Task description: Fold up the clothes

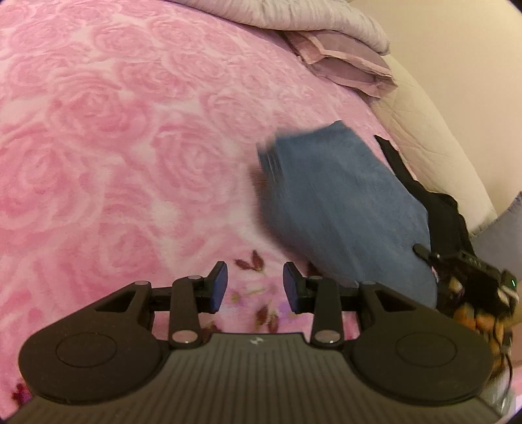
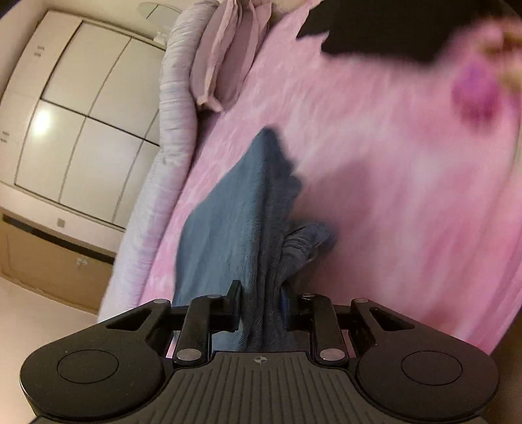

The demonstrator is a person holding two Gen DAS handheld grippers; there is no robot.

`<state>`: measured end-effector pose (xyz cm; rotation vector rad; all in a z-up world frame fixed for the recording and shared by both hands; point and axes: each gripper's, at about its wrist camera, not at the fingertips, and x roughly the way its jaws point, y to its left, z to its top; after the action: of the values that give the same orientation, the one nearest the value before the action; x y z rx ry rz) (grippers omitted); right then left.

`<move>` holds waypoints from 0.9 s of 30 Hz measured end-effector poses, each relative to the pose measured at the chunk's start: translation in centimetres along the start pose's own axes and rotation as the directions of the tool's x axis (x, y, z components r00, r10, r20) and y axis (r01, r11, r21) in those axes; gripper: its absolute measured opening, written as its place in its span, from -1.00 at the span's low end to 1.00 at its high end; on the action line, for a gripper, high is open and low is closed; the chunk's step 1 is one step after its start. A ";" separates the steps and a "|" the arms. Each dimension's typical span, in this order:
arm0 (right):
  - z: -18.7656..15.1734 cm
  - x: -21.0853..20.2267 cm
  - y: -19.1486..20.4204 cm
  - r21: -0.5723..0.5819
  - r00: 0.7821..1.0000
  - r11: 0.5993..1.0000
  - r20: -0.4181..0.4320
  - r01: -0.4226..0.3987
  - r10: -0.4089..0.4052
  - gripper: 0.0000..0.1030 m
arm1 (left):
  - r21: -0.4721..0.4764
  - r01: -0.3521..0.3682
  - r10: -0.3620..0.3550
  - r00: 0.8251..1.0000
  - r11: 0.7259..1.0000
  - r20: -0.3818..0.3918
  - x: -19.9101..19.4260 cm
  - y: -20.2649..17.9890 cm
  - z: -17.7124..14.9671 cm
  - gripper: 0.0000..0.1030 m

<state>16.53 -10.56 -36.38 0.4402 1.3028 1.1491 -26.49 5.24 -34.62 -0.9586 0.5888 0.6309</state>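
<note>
A blue folded garment (image 1: 339,202) hangs blurred over the pink rose-patterned bedspread (image 1: 130,146) at the right of the left wrist view. My right gripper (image 2: 261,303) is shut on the bunched edge of this blue garment (image 2: 235,212), which fills the gap between its pads and drapes away toward the bedspread. That right gripper (image 1: 463,270) also shows at the right edge of the left wrist view, held by a hand. My left gripper (image 1: 255,287) hovers open over the bedspread, nothing between its blue pads. A black garment (image 2: 385,29) lies farther off on the bed.
Folded lilac bedding and a grey quilt (image 1: 326,39) are piled at the bed's far edge. A cream padded bed frame (image 1: 434,130) borders the right side. White wardrobe doors (image 2: 81,114) and a brown cabinet (image 2: 49,267) stand beyond the bed.
</note>
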 end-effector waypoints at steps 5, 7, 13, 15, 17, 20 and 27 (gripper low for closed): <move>1.8 -1.7 -1.4 0.013 0.999 0.999 0.008 0.051 -0.051 -0.33 | 0.010 0.078 -0.077 0.996 0.997 -0.033 2.4 -1.5 0.1 -0.38; 0.4 -3.1 -0.5 -0.052 0.995 0.996 0.070 0.073 -0.069 -0.26 | -0.013 0.118 -0.118 0.993 0.993 -0.027 3.1 -1.6 0.4 -0.37; -5.9 -5.8 0.0 -0.126 0.983 0.985 0.160 0.114 -0.094 -0.16 | -0.162 0.233 -0.234 0.972 0.959 0.012 5.2 -0.3 1.9 -0.31; -6.7 -6.1 -0.1 -0.146 0.980 0.982 0.176 0.116 -0.090 -0.16 | -0.221 0.296 -0.296 0.955 0.929 0.036 6.0 0.5 2.2 -0.34; -6.3 -5.6 0.2 -0.153 0.978 0.978 0.174 0.140 -0.112 -0.53 | -0.256 0.355 -0.351 0.934 0.899 0.064 6.7 1.0 2.4 -0.65; -5.4 -4.3 0.7 -0.166 0.976 0.968 0.144 0.188 -0.165 -0.71 | -0.195 0.403 -0.393 0.915 0.894 0.088 6.6 1.4 2.9 -0.69; -5.0 -2.0 -0.1 -0.165 0.964 0.954 0.128 0.252 -0.233 -0.72 | -0.060 0.306 -0.305 0.952 0.950 0.023 8.8 1.2 3.6 -0.66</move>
<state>12.41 -13.93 -36.86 0.1989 1.1138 1.0103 -20.78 10.95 -39.86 -1.0780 0.3986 0.3792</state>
